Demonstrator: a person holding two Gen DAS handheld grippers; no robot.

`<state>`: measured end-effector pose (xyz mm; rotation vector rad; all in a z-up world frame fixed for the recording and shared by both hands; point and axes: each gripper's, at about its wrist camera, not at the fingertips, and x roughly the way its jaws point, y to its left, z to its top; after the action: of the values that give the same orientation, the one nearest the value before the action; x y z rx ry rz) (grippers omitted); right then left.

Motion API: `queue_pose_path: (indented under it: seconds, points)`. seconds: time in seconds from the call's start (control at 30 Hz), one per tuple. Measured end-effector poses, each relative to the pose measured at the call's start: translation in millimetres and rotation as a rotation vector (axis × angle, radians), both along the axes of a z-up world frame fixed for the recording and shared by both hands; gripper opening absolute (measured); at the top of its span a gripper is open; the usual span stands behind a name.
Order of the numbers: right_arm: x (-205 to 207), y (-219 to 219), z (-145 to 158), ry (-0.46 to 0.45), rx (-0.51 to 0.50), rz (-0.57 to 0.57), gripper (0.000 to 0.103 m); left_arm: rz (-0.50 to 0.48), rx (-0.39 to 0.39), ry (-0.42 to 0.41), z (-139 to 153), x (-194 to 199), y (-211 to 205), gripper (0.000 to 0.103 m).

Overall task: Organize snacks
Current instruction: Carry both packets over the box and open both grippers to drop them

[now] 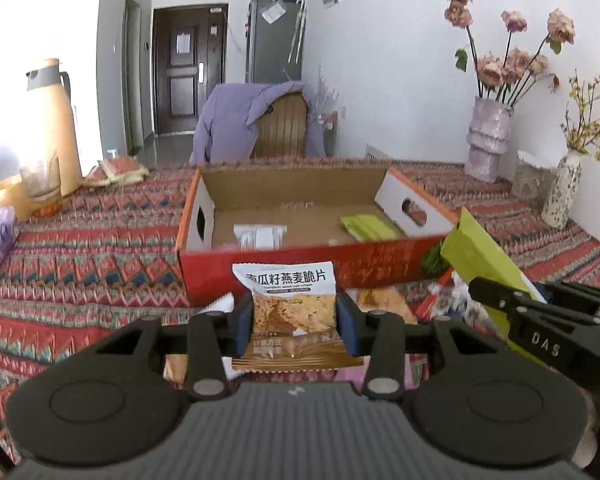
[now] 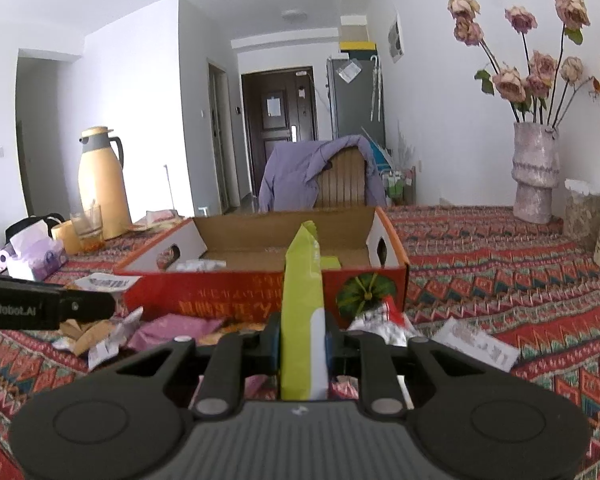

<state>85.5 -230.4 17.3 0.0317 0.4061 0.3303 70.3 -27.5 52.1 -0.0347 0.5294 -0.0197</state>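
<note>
Between the left gripper's (image 1: 296, 320) pads, a clamped oat crisp packet (image 1: 290, 304), right gripper (image 2: 302, 342) pinching a green packet (image 2: 302, 320) upright, red cardboard box (image 2: 260, 292) just ahead of both

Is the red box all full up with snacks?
No, the red box is mostly bare cardboard inside, with only some white packets and green packets lying on its floor.

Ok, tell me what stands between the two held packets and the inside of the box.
Only the box's near wall. The left gripper holds the oat crisp packet and the right gripper the green packet, both just short of that wall. Nothing else blocks them.
</note>
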Motion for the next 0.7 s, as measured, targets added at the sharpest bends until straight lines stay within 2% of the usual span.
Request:
queue_pose_path:
  seconds: [0.4,0.7]
  points:
    - [38,19,42,-0.119,-0.011,-0.007,0.019,0.031,0.008,-0.089,40,47,-1,0.043]
    - [91,31,57,-0.113,-0.004,-0.012,0.019,0.056,0.022,-0.128,55,84,-1,0.043]
